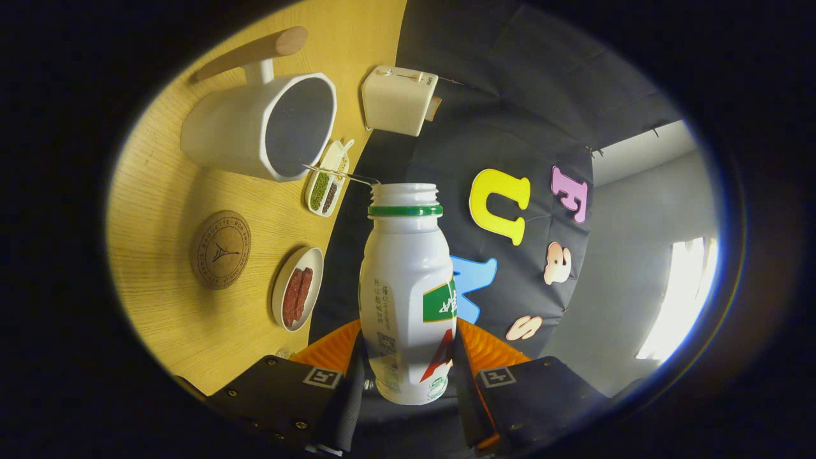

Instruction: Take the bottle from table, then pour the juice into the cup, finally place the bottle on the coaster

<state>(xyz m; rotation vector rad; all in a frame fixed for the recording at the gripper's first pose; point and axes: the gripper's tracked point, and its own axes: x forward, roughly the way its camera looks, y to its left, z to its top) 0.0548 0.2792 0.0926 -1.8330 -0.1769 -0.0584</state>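
You're holding the bottle clamped between both fingers of the claw, long axis running straight out ahead, open mouth aiming past the table edge near the cup (no cap on). The coaster, a sausage plate, a bean tray and a toaster are sitting on the table beyond.

I see a light wood-grain table. Beside the table hangs the black cloth wall; beyond that cloth, a grey room wall with a bright window.
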